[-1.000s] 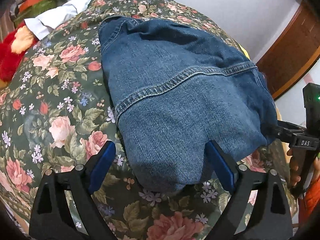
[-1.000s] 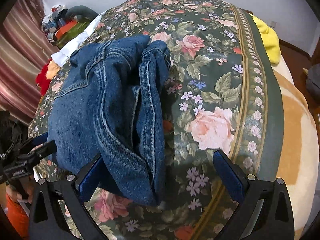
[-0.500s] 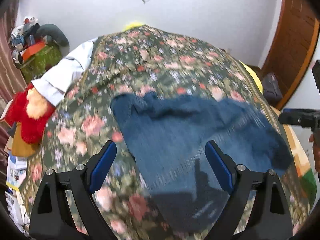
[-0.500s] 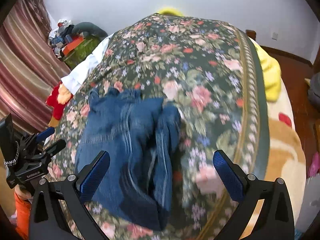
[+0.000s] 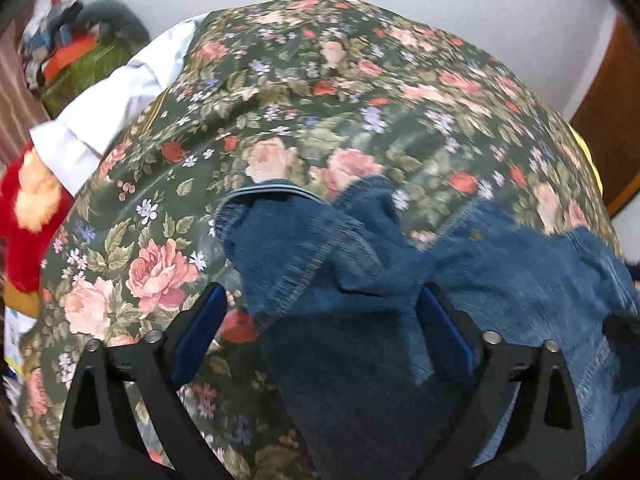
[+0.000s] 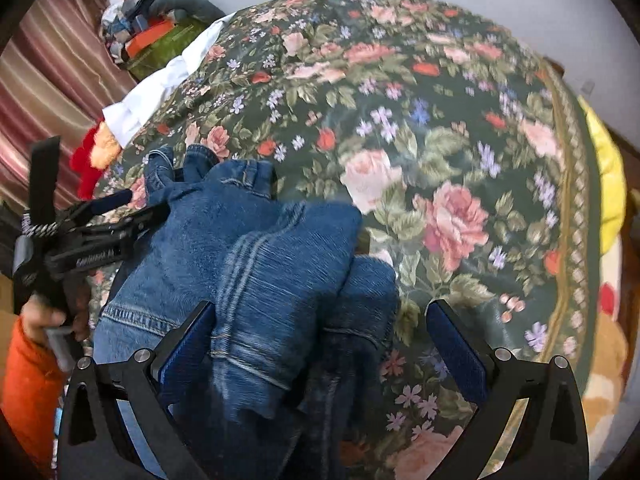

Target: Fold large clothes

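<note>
Folded jeans (image 6: 256, 264) on floral bedspread (image 6: 460, 128), cluttered green box (image 6: 168, 44) beyond

We see the left gripper (image 5: 320, 332) as a black plastic frame with triangular cut-outs, silver screws at its pivots, and jaws lined with blue pads (image 5: 200, 336). The right gripper (image 6: 320, 344) has the same build. In the right wrist view, white lettering marks the left gripper's black body, and the person's sleeve (image 6: 24, 392) is orange.

Faded denim jeans (image 5: 360, 280) (matt) on woven floral bedspread (image 5: 320, 100).
</note>
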`<act>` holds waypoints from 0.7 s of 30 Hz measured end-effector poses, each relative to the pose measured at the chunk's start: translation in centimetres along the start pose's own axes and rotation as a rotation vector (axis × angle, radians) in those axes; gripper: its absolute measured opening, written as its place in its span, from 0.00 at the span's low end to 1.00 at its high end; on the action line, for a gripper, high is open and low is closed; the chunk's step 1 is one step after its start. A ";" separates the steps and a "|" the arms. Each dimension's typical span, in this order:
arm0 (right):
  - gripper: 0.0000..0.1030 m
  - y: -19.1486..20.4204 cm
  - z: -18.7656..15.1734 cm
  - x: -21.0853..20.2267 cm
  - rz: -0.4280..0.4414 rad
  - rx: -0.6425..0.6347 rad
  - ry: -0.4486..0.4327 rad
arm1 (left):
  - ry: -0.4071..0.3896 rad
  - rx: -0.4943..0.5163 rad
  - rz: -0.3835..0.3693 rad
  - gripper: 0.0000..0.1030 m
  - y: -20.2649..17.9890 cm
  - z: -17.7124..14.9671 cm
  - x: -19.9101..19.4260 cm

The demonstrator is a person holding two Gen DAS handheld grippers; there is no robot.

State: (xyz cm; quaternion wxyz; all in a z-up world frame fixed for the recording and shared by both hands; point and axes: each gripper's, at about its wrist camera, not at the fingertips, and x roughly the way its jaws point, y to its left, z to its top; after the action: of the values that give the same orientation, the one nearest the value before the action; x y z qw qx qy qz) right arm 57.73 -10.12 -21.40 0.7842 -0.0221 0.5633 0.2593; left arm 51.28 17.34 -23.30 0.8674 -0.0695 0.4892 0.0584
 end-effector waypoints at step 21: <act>1.00 2.9 -4.6 -8.3 -0.117 -0.108 -0.134 | -0.100 0.027 -0.009 0.92 1.4 -4.2 -10.9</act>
State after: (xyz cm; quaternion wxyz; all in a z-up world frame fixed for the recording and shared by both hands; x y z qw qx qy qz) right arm 50.53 -12.34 -14.87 0.8317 -0.0796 0.4924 0.2439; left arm 41.90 17.59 -16.21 0.8919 -0.0571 0.4456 0.0514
